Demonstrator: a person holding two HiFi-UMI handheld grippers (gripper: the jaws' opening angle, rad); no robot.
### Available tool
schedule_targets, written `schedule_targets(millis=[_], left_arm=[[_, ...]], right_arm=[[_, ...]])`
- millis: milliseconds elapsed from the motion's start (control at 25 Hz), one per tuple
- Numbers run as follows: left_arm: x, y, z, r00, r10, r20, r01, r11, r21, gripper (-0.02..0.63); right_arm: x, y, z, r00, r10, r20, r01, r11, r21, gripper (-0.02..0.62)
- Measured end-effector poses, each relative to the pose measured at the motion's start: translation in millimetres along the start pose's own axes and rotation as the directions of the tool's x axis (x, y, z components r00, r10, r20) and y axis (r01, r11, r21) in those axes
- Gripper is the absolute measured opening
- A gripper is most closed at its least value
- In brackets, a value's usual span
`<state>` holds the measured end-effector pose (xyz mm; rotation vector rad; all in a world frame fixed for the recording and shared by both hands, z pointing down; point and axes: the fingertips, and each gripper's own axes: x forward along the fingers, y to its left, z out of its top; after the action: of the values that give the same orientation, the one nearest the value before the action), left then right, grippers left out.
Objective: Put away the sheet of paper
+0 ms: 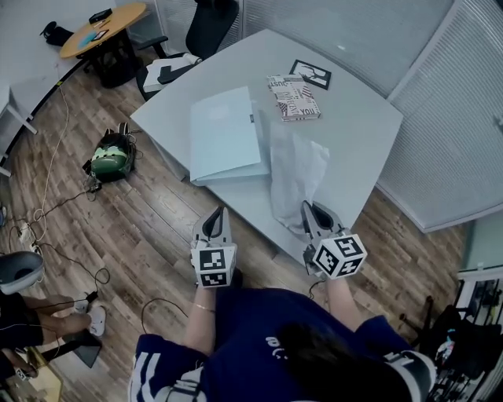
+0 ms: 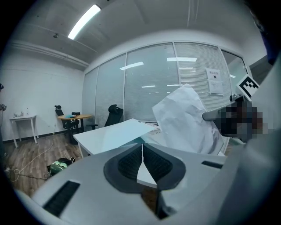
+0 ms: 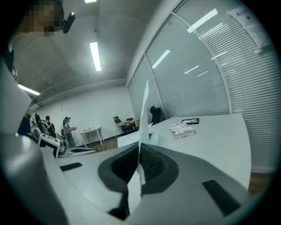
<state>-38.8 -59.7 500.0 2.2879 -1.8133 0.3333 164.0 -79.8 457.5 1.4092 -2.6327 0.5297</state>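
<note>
A white sheet of paper (image 1: 295, 169) stands up from the near edge of the grey table (image 1: 354, 133). My right gripper (image 1: 308, 206) is shut on its lower edge. In the right gripper view the sheet (image 3: 144, 114) shows edge-on, rising from between the closed jaws of that gripper (image 3: 140, 147). A light blue folder (image 1: 224, 133) lies closed on the table to the left of the sheet. My left gripper (image 1: 214, 213) hangs shut and empty just off the table's near edge, below the folder. In the left gripper view its jaws (image 2: 142, 145) meet with nothing between them, and the sheet (image 2: 186, 118) is up to the right.
A patterned book (image 1: 293, 97) and a black-framed card (image 1: 311, 74) lie at the table's far side. An office chair (image 1: 208, 23), a round wooden table (image 1: 102, 27), a green bag (image 1: 111, 155) and cables sit on the wooden floor to the left. Blinds close off the right.
</note>
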Motion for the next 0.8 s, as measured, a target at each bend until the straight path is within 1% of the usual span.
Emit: schedule_targets(millis=[160, 320, 360, 400, 520, 600, 680, 760, 800], left_arm=[[22.2, 26.1, -0.2, 1.000, -0.008, -0.021, 0.008, 1.000, 0.008, 0.006], [45.1, 42.6, -1.1, 0.998, -0.029, -0.053, 0.032, 0.998, 0.050, 0.009], [50.2, 44.2, -1.6, 0.997, -0.048, -0.066, 0.052, 0.997, 0.054, 0.030], [55.2, 44.8, -1.9, 0.994, -0.073, -0.078, 0.078, 0.995, 0.060, 0.067], [69.3, 45.7, -6.0, 0.984, -0.132, -0.123, 0.146, 0.982, 0.119, 0.106], [75.7, 47.6, -7.4, 0.978, -0.144, -0.148, 0.169, 0.971, 0.171, 0.126], [83.0, 50.5, -6.2, 0.978, -0.136, -0.160, 0.169, 0.962, 0.214, 0.151], [90.2, 48.0, -6.7, 0.975, -0.135, -0.176, 0.175, 0.956, 0.236, 0.185], [93.1, 44.9, -8.0, 0.972, -0.140, -0.187, 0.184, 0.953, 0.241, 0.190]], right_arm=[[23.9, 0.8, 6.3, 0.999, -0.039, -0.003, 0.039, 0.999, 0.005, 0.011], [43.6, -6.8, 7.3, 0.994, -0.112, -0.012, 0.112, 0.994, -0.006, 0.011], [47.0, -8.4, 6.8, 0.992, -0.127, -0.008, 0.127, 0.992, 0.007, 0.011], [50.2, -9.8, 6.4, 0.990, -0.140, -0.002, 0.140, 0.990, 0.024, 0.011], [58.3, -13.4, 6.2, 0.981, -0.192, 0.018, 0.190, 0.980, 0.055, 0.011], [61.2, -14.4, 8.7, 0.975, -0.221, 0.033, 0.219, 0.974, 0.064, 0.011], [65.8, -14.8, 13.0, 0.971, -0.237, 0.045, 0.233, 0.970, 0.067, 0.011], [69.5, -16.5, 15.0, 0.969, -0.244, 0.049, 0.241, 0.968, 0.069, 0.011], [70.3, -17.6, 15.1, 0.968, -0.246, 0.049, 0.243, 0.967, 0.071, 0.011]])
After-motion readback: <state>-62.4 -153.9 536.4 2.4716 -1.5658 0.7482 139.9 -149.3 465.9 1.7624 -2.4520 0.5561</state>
